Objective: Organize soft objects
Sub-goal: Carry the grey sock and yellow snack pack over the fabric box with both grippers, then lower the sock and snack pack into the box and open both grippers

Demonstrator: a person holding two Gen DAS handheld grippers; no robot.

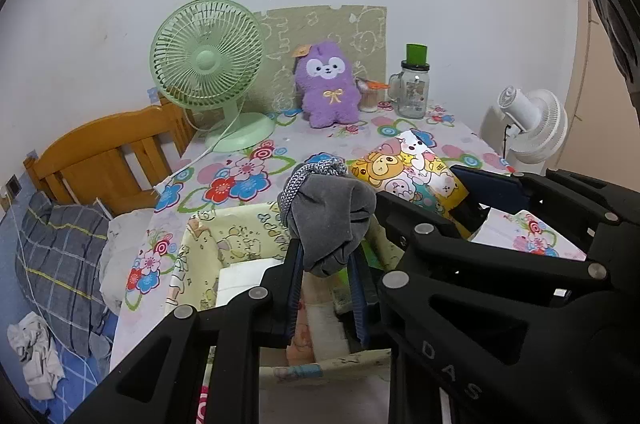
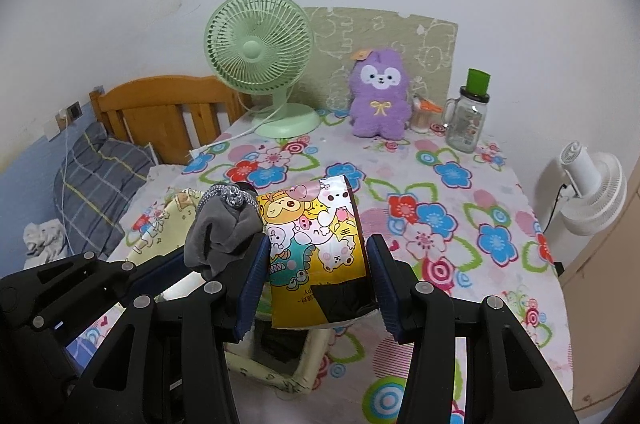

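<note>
My left gripper (image 1: 326, 264) is shut on a rolled grey sock bundle (image 1: 328, 212) with a speckled knit cuff, held above a pale yellow fabric storage box (image 1: 204, 244). The same grey sock bundle (image 2: 224, 228) shows at the left of the right wrist view. My right gripper (image 2: 316, 264) is shut on a cartoon-printed soft packet (image 2: 316, 236), yellow with animal faces, held over the box's near corner (image 2: 296, 380). That cartoon packet (image 1: 416, 175) sits just right of the sock in the left wrist view. A purple plush toy (image 1: 329, 85) stands at the table's back.
A green desk fan (image 1: 208, 63) with its white cord stands back left on the flowered tablecloth (image 2: 440, 216). A glass jar with a green lid (image 1: 414, 87) and a small cup stand back right. A white fan (image 2: 588, 191) sits off the table's right edge; a wooden bed frame (image 1: 104, 155) lies left.
</note>
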